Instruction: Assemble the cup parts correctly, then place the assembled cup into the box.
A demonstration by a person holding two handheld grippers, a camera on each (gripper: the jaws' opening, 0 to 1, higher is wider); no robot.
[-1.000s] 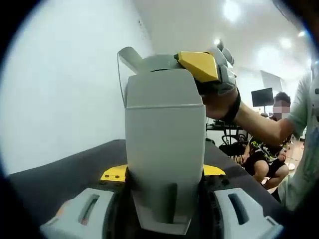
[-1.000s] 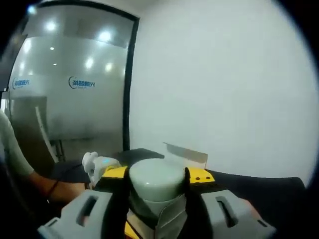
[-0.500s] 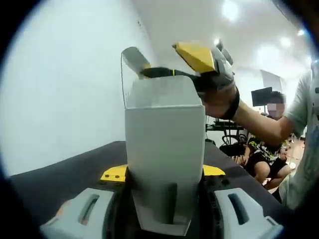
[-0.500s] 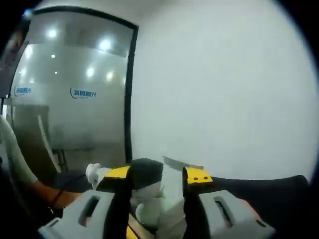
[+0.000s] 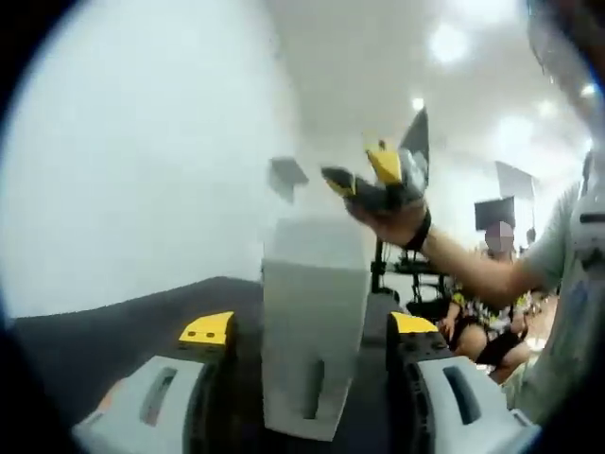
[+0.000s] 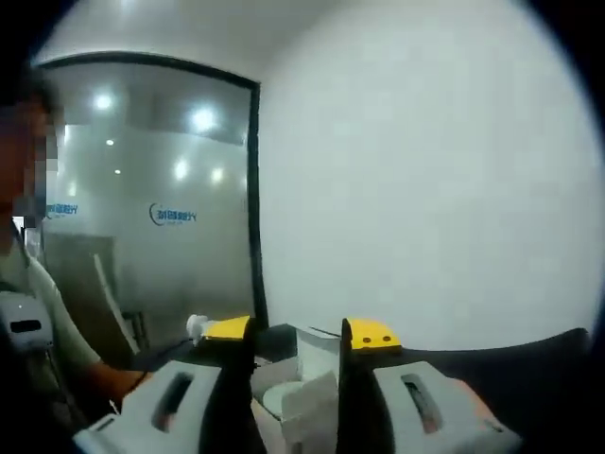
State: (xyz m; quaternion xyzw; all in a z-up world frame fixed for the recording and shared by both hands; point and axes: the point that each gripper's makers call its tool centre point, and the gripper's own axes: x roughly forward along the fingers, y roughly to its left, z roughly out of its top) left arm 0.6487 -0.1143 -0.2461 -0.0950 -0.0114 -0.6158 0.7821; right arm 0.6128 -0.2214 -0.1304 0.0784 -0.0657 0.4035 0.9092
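Observation:
In the left gripper view a pale grey box (image 5: 315, 340) stands upright between my left gripper's (image 5: 310, 326) jaws, with a thin dark gap on each side of it. Past the box's top, a gloved hand holds my right gripper (image 5: 378, 180) up in the air, clear of the box. The right gripper view looks down between the right gripper's (image 6: 298, 331) parted jaws, which hold nothing. Below them is the box's open top with its white flaps (image 6: 317, 355), and the pale cup (image 6: 274, 402) sits inside.
A dark tabletop (image 5: 104, 331) runs under and behind the box, up to a white wall. A person's arm (image 5: 473, 270) reaches in from the right, and another person sits further back. A glass partition (image 6: 151, 218) stands to the left in the right gripper view.
The cup that was between the right jaws now sits in the box, and the right gripper has lifted up and away. The box looks smaller and farther from the left jaws.

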